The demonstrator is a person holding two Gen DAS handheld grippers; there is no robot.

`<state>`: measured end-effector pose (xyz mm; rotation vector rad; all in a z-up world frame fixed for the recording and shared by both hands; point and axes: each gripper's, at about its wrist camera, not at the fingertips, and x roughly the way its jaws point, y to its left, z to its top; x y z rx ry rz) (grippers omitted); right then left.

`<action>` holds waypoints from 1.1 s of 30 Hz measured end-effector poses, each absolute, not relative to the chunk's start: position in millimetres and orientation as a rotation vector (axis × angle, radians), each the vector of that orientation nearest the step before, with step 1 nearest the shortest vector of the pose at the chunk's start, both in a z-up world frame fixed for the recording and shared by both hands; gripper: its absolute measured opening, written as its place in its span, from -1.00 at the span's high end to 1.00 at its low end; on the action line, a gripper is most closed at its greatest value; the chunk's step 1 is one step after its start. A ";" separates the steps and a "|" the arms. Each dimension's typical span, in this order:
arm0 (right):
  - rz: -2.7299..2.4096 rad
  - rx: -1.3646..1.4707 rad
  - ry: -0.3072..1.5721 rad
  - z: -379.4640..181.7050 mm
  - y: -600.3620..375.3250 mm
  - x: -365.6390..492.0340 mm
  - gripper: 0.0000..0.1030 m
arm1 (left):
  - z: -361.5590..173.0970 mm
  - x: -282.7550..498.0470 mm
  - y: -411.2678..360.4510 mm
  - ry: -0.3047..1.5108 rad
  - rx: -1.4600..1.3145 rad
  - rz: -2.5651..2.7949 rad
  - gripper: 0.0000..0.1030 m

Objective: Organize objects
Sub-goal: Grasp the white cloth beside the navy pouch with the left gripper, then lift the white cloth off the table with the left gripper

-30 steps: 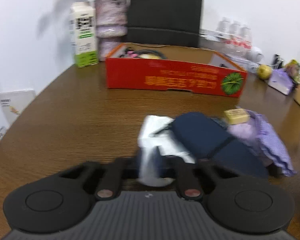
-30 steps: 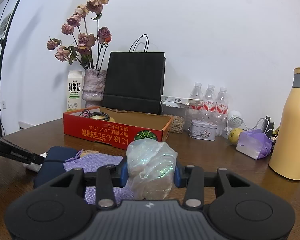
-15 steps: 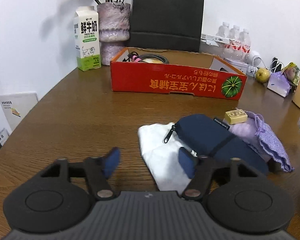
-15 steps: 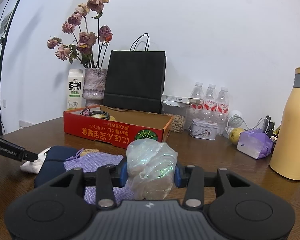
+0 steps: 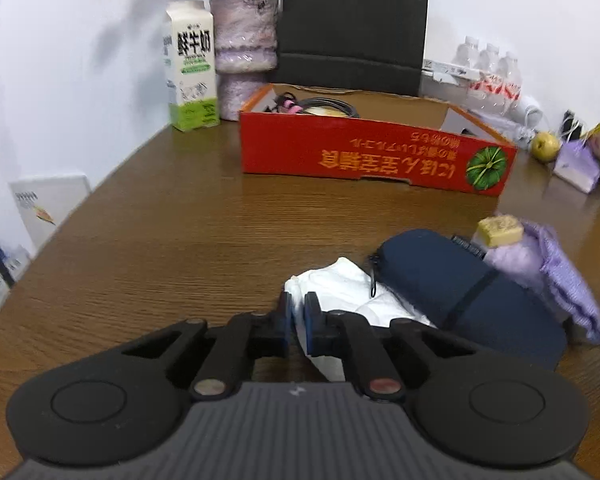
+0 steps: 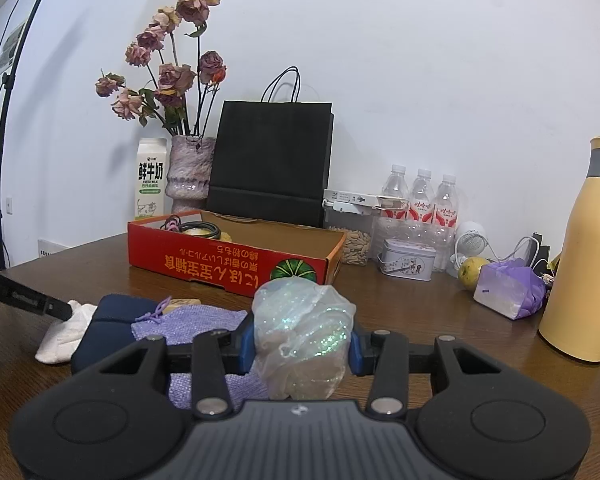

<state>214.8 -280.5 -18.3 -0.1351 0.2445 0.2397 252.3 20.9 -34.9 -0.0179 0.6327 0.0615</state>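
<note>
Plainly the left tongs [image 5: 298, 318] are clenched on the near corner of the white cloth [image 5: 352, 288] lying on the counter [image 5: 160, 240] beside the navy pouch [image 5: 452, 280], a limp, light thing (it will drape when lifted), while the right tongs [image 6: 302, 346] grasp a crinkly iridescent bag [image 6: 304, 332].

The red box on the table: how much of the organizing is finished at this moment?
Partly done. The red box already holds a cable and a few small items. In hand: the left gripper pinches the white cloth; the right gripper holds a shiny plastic bag. Left on the table: the navy pouch and purple knit bag.
</note>
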 end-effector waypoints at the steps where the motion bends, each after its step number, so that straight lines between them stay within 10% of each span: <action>1: 0.240 -0.135 0.245 -18.3 -280.6 214.8 0.19 | -34.9 249.3 19.5 0.629 0.002 0.069 0.87; 16: 0.242 -0.138 0.239 -15.6 -278.3 214.3 0.19 | -33.6 217.5 60.5 0.619 -0.006 0.225 0.81; 18: 0.243 -0.139 0.237 -15.2 -278.4 214.0 0.19 | -32.6 211.7 65.3 0.605 -0.025 0.204 0.60; 20: 0.243 -0.139 0.238 -15.3 -278.2 214.0 0.19 | -30.1 207.6 67.1 0.589 -0.045 0.180 -0.55; 22: 0.243 -0.139 0.237 -15.3 -278.1 213.9 0.18 | -25.2 203.9 63.8 0.557 -0.041 0.154 -1.00; 33: 0.245 -0.143 0.237 -15.2 -277.4 214.1 0.18 | -39.9 225.8 27.8 0.694 0.003 0.077 -1.00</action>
